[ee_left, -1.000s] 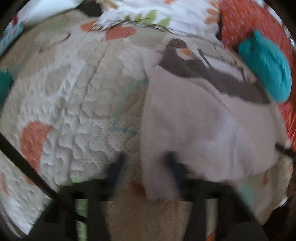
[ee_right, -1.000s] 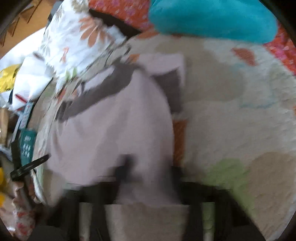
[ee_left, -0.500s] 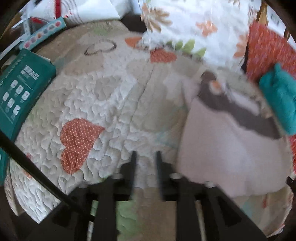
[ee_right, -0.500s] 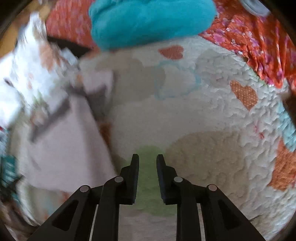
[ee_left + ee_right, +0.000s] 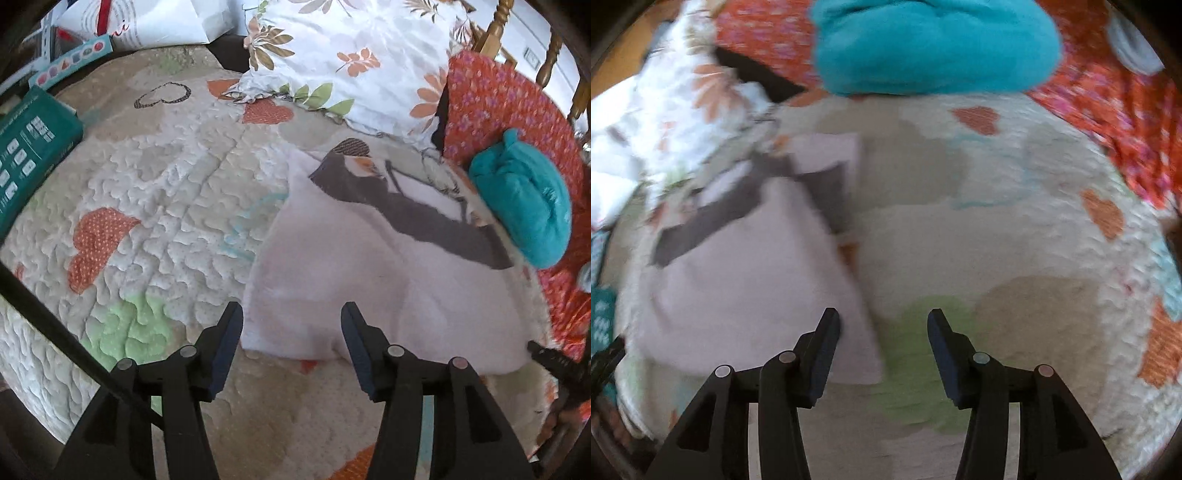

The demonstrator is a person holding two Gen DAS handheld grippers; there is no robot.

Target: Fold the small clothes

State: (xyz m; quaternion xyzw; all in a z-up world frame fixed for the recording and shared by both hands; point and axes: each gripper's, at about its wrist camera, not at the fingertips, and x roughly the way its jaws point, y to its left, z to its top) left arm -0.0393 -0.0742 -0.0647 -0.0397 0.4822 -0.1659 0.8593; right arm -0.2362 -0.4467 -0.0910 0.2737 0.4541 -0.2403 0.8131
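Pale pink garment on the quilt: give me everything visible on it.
The pale pink garment looks like soft knit fabric with dark grey panels toward its far end and a small orange patch there. It lies flat, folded over, on the quilt, its far edge near the floral pillow and teal bundle. The open left claw straddles its near edge; the open right claw sits at its near corner. Neither grips it.

Ahead of the left claw: pale lilac folded garment with charcoal bands; beneath, cream quilted bedspread with orange dotted hearts. Far right: teal bundle on red flowered cloth. Beyond: white leaf-print pillow.
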